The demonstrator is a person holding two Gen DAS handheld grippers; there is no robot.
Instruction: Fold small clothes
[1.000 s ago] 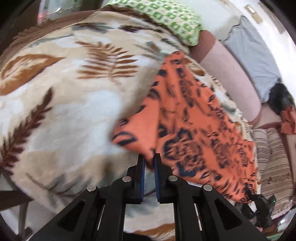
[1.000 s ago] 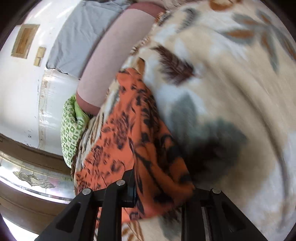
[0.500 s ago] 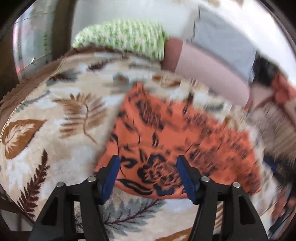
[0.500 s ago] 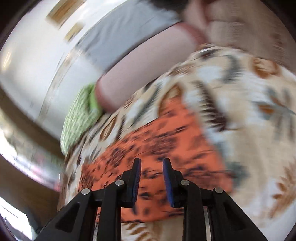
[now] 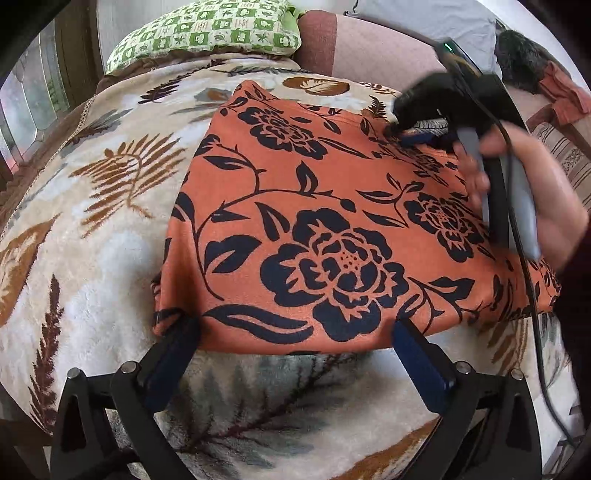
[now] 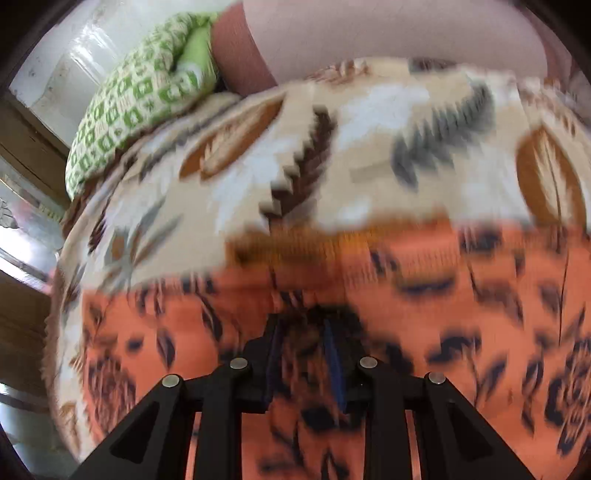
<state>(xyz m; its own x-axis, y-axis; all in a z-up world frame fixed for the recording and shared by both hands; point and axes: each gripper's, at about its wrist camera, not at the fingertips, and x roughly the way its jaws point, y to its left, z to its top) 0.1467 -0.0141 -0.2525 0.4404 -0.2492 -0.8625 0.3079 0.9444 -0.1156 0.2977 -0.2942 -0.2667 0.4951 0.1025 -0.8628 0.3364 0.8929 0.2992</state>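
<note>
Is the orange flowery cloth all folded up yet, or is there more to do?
Partly. The orange cloth lies flat on the leaf blanket, with layers showing at its near edge. The left gripper is opening, nothing pinched. The right gripper is at the far edge; its view is too blurry to tell a grip. More folding probably remains.

A bed under a plush cream leaf-patterned blanket carries a folded orange black-flowered garment; beyond it lies a green-checked pillow.
</note>
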